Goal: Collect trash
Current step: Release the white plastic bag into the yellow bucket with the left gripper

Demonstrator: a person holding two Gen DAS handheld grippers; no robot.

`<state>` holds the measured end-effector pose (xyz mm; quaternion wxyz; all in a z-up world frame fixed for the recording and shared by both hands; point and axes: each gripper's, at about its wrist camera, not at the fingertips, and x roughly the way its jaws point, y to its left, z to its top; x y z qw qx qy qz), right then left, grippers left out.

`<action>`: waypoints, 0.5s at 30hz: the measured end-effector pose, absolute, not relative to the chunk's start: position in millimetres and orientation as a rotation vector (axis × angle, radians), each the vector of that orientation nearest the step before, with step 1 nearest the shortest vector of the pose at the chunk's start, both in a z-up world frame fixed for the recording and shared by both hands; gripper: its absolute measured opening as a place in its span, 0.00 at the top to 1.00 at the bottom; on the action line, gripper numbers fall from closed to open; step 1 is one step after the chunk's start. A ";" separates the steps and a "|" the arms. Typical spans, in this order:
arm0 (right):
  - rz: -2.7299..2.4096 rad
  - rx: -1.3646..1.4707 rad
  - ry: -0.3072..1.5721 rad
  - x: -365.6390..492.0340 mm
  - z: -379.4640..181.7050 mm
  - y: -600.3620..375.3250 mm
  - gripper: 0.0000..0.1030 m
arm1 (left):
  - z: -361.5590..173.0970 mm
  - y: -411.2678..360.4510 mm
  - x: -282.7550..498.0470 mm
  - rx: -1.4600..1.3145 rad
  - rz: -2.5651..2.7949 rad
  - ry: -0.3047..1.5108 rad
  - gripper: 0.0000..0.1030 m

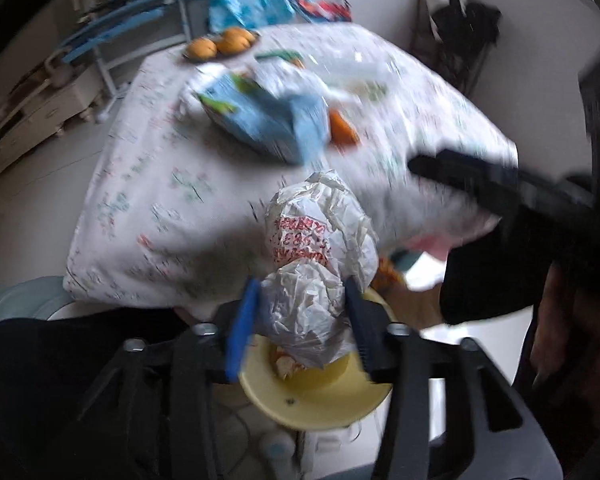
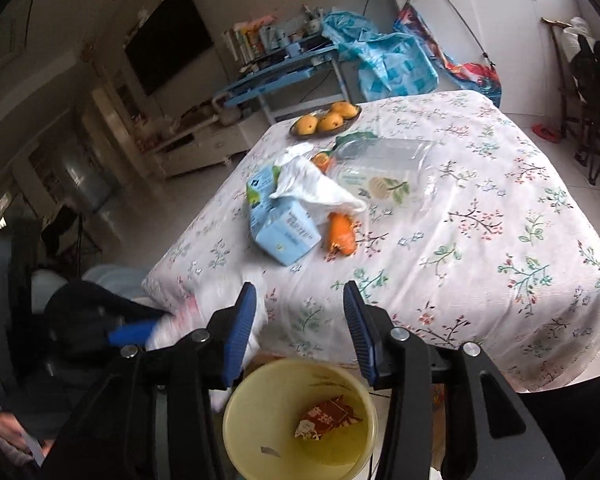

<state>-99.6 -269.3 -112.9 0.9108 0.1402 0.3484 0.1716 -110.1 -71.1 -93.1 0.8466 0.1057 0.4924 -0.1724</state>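
Two tools: left tool (image 1: pixel 302 316) clamped around crumpled white bag (image 1: pixel 320 264) above yellow bin (image 2: pixel 300 420), right tool (image 2: pixel 300 316) wide, empty

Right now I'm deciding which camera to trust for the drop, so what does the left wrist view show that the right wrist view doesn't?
Left wrist only: the left gripper shut on a crumpled white bag, held over the yellow bin; it hides most of the bin's inside.
Right wrist only: the right gripper open and empty, and the bin's inside with a red wrapper in it.
Both: the bin below the jaws, the floral table, the blue carton, an orange wrapper and a plate of mangoes.
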 end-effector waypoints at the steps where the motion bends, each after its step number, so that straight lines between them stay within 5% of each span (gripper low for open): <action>1: 0.349 0.295 0.717 -90.9 -112.3 -268.5 0.56 | -95.3 -70.8 -112.5 0.234 -0.350 1.034 0.43; 7: 0.338 0.305 0.705 -106.4 -109.1 -271.6 0.56 | -78.0 -51.4 -106.4 0.162 -0.261 0.936 0.22; 15: 0.342 0.293 0.697 -106.6 -108.5 -269.6 0.56 | -62.8 -14.8 -99.4 0.010 -0.134 0.834 0.15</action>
